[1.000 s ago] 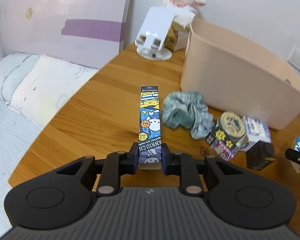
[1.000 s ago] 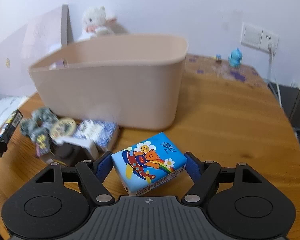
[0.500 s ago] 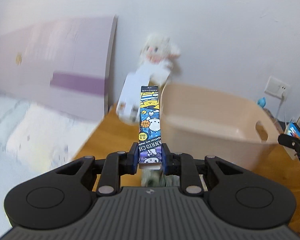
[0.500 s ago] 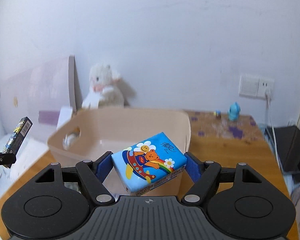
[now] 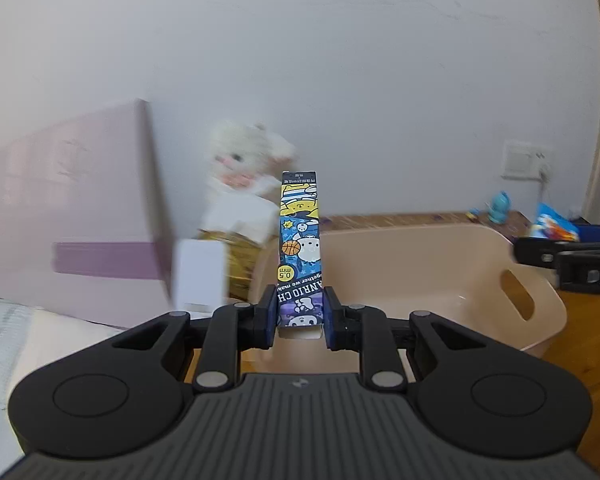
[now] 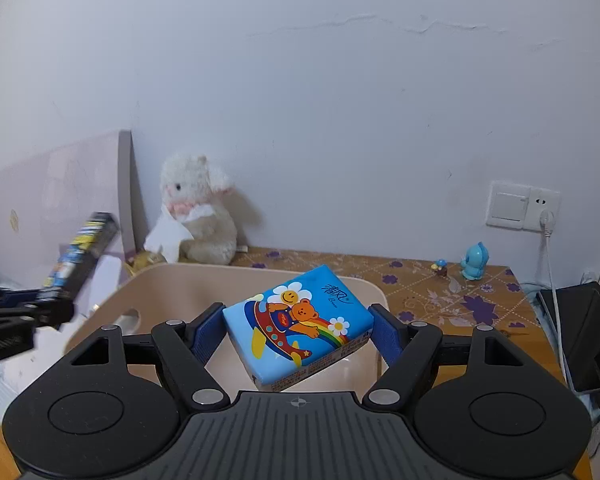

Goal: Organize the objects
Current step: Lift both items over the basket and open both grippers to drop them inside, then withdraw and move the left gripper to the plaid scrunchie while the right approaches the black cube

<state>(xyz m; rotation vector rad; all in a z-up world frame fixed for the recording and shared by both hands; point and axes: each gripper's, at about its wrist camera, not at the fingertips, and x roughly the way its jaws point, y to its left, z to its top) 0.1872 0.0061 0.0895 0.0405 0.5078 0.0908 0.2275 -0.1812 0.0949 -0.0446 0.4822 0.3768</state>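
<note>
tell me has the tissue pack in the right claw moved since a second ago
Yes. The tissue pack rose from the table beside the beige bin to above its opening.

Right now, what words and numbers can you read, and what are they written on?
"0.5 mm": yellow circle on the long cartoon box in the left gripper.
"ANRIO CH": same box, partly hidden by the fingers.
"gether we mak": same box, cut off.
"DAS": the right gripper's side, cut off.
Chinese brand on the blue tissue pack in the right gripper: too small to read.
</note>
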